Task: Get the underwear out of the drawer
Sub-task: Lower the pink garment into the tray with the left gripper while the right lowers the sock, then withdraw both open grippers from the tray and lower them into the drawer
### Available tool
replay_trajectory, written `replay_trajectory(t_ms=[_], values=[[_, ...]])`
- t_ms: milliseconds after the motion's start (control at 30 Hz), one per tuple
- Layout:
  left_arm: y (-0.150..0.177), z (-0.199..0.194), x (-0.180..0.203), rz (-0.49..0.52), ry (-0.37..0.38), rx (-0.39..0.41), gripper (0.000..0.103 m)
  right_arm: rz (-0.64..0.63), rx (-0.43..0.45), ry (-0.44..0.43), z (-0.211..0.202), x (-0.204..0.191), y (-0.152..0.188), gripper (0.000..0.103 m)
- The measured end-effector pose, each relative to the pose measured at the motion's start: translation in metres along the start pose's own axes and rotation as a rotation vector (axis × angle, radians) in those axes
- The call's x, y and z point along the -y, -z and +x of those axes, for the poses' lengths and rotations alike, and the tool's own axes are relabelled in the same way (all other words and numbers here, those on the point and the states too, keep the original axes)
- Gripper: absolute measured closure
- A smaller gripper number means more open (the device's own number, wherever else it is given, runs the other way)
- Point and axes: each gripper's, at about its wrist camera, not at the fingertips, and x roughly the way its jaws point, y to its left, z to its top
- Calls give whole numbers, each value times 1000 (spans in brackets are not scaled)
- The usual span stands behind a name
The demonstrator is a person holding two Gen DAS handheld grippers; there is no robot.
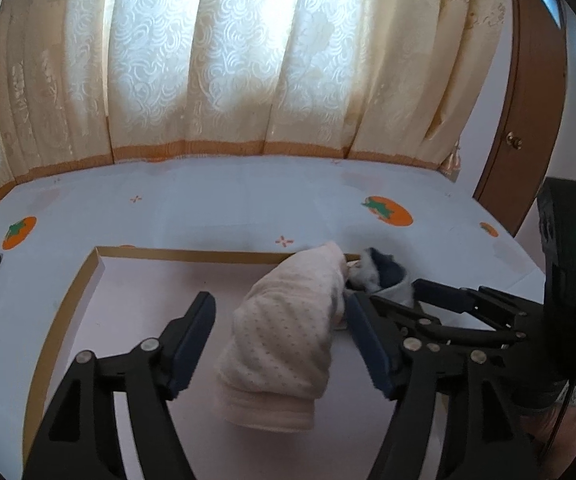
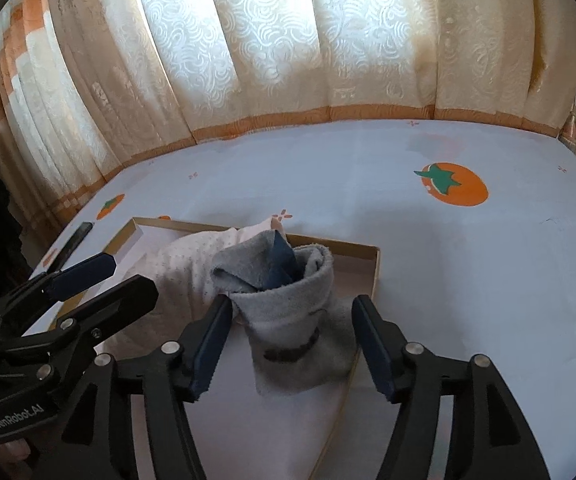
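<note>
Drawer (image 2: 374, 276) flat on persimmon-print tabletop (image 2: 468, 280), holding pink underwear (image 1: 283, 344) and grey underwear (image 2: 296, 332). Left gripper (image 1: 281, 344) wide, straddling pink; right gripper (image 2: 292, 344) wide, straddling grey. Grasp step: close on fabric, then lift clear.

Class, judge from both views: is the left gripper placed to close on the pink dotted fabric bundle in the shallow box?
Probably yes. The left gripper is open with the pink dotted fabric bundle between its fingers, nothing blocking. The right gripper straddles the grey bundle alongside, close but not between.
</note>
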Motion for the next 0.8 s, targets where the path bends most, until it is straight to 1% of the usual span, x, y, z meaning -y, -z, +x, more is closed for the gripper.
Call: replay_trajectory(t_ms=[167, 333, 433, 500, 533, 667, 800], values=[[7, -19, 3, 17, 12, 43, 31, 13, 23, -21, -13, -2, 8, 34], [17, -46, 4, 34, 34, 91, 29, 5, 39, -50, -35, -10, 20, 33], [25, -65, 3, 37, 54, 112, 22, -18, 49, -64, -52, -17, 30, 29], [32, -77, 2, 36, 63, 128, 12, -33, 52, -81, -65, -22, 38, 28], [34, -82, 1, 40, 67, 135, 11, -40, 54, -87, -70, -25, 42, 28], [47, -103, -1, 51, 85, 147, 11, -67, 57, -105, -90, -37, 61, 28], [57, -120, -6, 44, 95, 152, 11, -81, 57, -141, -105, -47, 80, 28]])
